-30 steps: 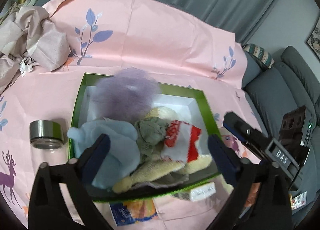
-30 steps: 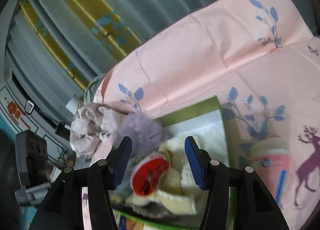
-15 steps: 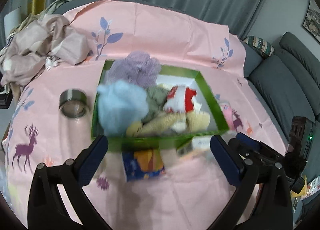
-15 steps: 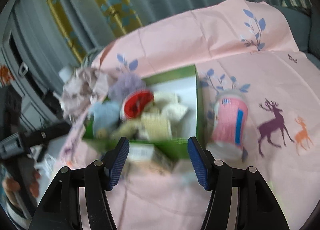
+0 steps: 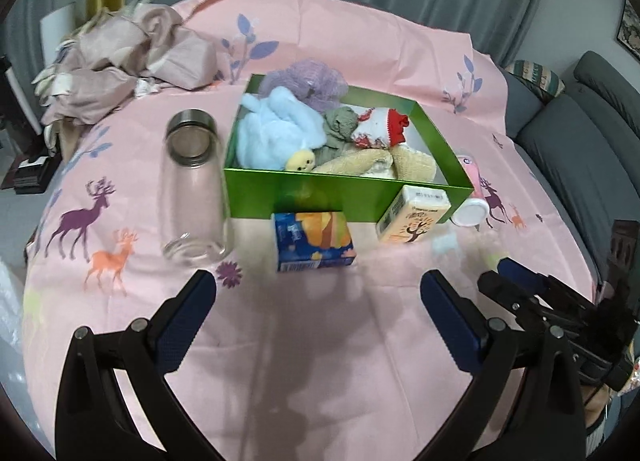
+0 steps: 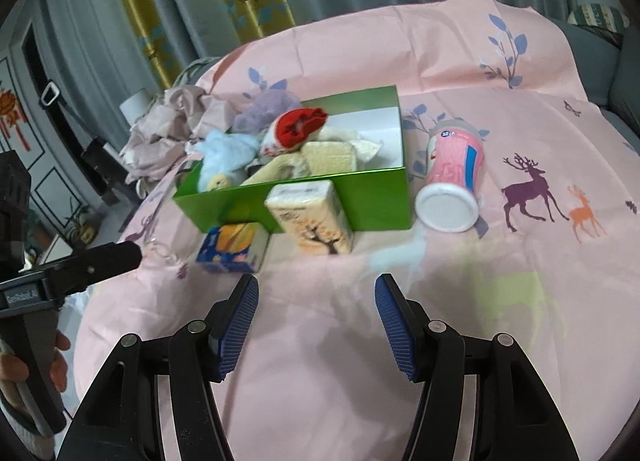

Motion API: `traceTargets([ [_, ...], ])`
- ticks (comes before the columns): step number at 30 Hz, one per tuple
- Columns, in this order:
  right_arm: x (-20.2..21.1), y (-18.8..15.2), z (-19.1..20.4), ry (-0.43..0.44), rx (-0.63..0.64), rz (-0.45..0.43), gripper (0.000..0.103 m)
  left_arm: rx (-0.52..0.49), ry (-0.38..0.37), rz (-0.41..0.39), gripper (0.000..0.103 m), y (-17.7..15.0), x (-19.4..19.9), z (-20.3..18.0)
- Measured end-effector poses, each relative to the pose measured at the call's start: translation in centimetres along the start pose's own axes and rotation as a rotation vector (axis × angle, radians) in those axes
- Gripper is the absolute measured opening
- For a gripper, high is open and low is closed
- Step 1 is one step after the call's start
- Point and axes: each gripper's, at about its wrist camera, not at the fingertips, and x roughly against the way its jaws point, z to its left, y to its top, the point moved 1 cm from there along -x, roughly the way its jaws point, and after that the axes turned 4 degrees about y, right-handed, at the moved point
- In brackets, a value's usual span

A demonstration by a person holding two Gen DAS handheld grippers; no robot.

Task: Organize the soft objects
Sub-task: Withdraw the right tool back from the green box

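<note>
A green box (image 5: pixel 320 197) (image 6: pixel 368 197) on the pink tablecloth holds several soft things: a light blue plush (image 5: pixel 276 129) (image 6: pixel 228 153), a purple fluffy piece (image 5: pixel 312 79), a grey-green cloth (image 5: pixel 340 125), a red and white sock (image 5: pixel 380 127) (image 6: pixel 298 129) and cream towels (image 5: pixel 372 165) (image 6: pixel 320 157). My left gripper (image 5: pixel 316 309) is open and empty, held back from the box over the cloth. My right gripper (image 6: pixel 316 317) is open and empty, also in front of the box.
Two tissue packs, a blue one (image 5: pixel 312 239) (image 6: pixel 232 247) and a cream one (image 5: pixel 414 219) (image 6: pixel 312 221), lie against the box front. A glass bottle (image 5: pixel 192 189) lies left, a pink tube (image 6: pixel 452 181) right. Crumpled beige fabric (image 5: pixel 120 61) sits back left. A sofa (image 5: pixel 580 141) stands right.
Both grippers have pulled back and away from the box, which now sits farther off. The tissue packs, bottle and tube have come fully into view.
</note>
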Motion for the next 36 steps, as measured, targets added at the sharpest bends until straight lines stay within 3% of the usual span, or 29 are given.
traceTargets([
  [5, 1.7, -0.6, 1.7, 0.028, 0.049, -0.036, 0.061, -0.001, 0.025, -0.041, 0.102, -0.9, 2.1, -0.3],
  [10, 3.2, -1.4, 3.2, 0.04, 0.095, -0.077, 0.061, 0.015, -0.002, -0.045, 0.102, -1.7, 3.6, -0.4],
  [24, 3.7, -3.1, 4.8, 0.042, 0.122, -0.052, 0.061, 0.049, -0.002, -0.038, 0.102, -3.7, 4.9, 0.6],
  [36, 3.2, -3.3, 5.6, 0.03, 0.13, -0.033, 0.061, 0.047, -0.046, -0.024, 0.102, -4.0, 4.0, 0.7],
])
